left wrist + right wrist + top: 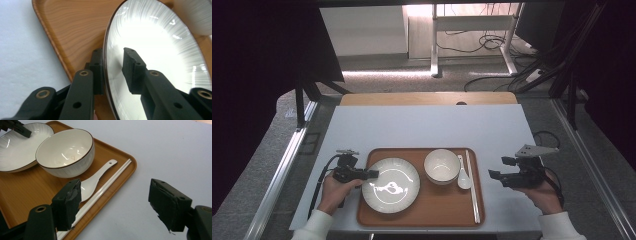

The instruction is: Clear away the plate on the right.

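High view: wooden tray (pixel 422 212) sits on the white surface (pixel 422 125), and the tray is the landmark here. Plate (pixel 390 185) lies on the tray's left half, bowl (pixel 441 166) at its upper right, spoon (pixel 463 175) right of the bowl, chopsticks (pixel 472 185) along the tray's right rim.

Left hand-held gripper (pixel 371 173) reaches in over the tray's left rim. In the left gripper view its jaws straddle the plate's rim (pixel 108 75), one jaw under the rim, the other over the plate's face. A gap shows beside the upper pad, so the jaws look released, not pinching; the plate looks seated on the tray.

Right hand-held gripper (pixel 493 175) hovers off the tray's right edge, over bare surface, jaws spread wide with nothing between them.

Handling judgement: the plate looks like glazed ceramic, so stiff, fairly heavy, slick and breakable. The rim is the only place to take it, and a one-sided rim pinch will let it tip or slide. Grip deep past the rim lip, squeeze firmly, lift slowly and keep it level.
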### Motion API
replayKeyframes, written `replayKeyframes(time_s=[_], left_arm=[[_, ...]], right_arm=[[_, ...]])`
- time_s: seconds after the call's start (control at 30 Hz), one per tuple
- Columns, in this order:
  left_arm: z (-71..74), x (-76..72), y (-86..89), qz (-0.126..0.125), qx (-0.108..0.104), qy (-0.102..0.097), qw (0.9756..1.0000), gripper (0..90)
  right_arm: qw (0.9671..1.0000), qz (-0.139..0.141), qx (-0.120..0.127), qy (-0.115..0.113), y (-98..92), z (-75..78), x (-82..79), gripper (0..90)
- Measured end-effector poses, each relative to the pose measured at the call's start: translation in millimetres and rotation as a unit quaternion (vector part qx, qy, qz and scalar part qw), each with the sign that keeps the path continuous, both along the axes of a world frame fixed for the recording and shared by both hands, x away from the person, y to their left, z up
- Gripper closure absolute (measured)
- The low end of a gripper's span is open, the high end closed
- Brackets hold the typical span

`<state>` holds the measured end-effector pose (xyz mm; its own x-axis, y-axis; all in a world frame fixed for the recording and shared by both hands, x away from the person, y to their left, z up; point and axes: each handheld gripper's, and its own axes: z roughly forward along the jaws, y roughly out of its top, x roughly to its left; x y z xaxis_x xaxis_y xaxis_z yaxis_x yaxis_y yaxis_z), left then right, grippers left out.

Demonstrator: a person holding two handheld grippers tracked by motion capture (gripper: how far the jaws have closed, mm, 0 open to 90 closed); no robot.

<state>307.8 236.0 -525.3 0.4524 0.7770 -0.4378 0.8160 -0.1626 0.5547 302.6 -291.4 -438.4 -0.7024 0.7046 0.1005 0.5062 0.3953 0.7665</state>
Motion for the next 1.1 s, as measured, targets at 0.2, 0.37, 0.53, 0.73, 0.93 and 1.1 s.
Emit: replayKeyframes(time_s=[0.2,0.37,0.53,0.73,0.93,1.1], left_arm=[[-2.0,0.8,-4.2,0.0,0.028,-0.005,0.9996,67.6],[-0.2,0.7,-4.2,0.001,0.02,-0.009,0.9998,64.8],[8.4,-3.0,-5.2,0.006,0.011,-0.035,0.9993,50.9],[26.2,-15.3,-4.5,0.017,0.029,-0.094,0.995,33.7],[45.7,-34.8,-1.0,0.033,0.05,-0.161,0.9852,26.2],[58.6,-47.2,-0.1,0.039,0.055,-0.19,0.9794,22.6]], right_arm=[[1.0,0.0,0.001,0.0,-1.2,-0.2,0.5,26.3],[1.0,-0.001,0.0,0.001,-1.4,-0.1,0.6,26.3],[1.0,0.0,0.002,0.001,-1.3,-0.4,0.6,26.3],[1.0,0.004,0.003,0.001,-0.5,-1.2,0.5,26.3],[1.0,0.005,0.003,0.003,-1.9,-2.6,0.7,26.2],[1.0,0.001,0.001,0.003,-3.4,-5.7,1.1,25.1]])
